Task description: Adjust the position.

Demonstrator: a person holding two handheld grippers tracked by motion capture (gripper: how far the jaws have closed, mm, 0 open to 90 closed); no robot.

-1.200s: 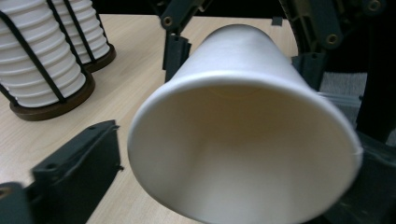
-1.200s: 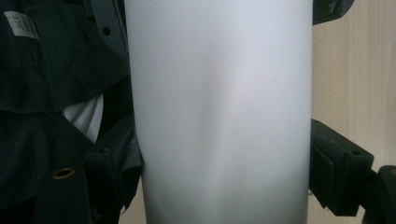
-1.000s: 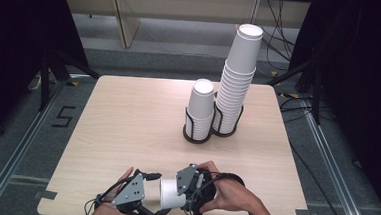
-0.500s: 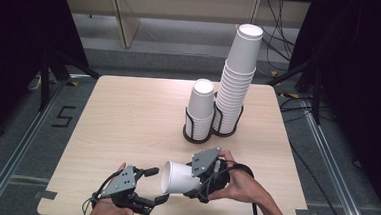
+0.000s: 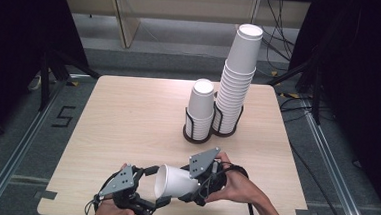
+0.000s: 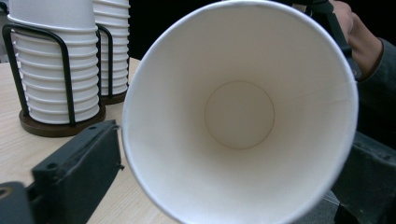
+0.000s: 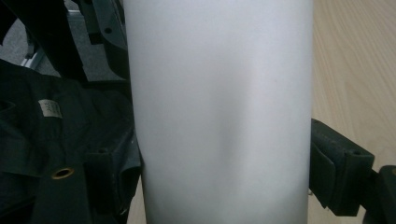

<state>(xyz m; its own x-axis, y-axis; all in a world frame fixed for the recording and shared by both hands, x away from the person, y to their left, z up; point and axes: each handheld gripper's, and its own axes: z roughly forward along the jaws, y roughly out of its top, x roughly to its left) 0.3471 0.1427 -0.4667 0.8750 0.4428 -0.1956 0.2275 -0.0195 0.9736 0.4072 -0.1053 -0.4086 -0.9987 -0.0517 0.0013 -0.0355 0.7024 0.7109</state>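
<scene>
We saw a light wooden table point(image 5: 127, 118) on grey floor point(image 5: 21, 142), metal floor rails point(image 5: 326, 151) along both sides, a tape mark shaped like a 5 point(image 5: 62, 116), dark curtains point(image 5: 12, 36) flanking, a pale wooden cabinet point(image 5: 134, 19) behind, black cables point(image 5: 278, 32) trailing.

Only readable mark I've got: a black "5" on the grey floor point(image 5: 62, 115), left of the table point(image 5: 128, 113) in the high view. There's also a small white label point(image 7: 50, 108) on the dark fabric point(image 7: 28, 140) left of my right gripper view, print too small to read. Cups and holders carry no print I can make out.
</scene>
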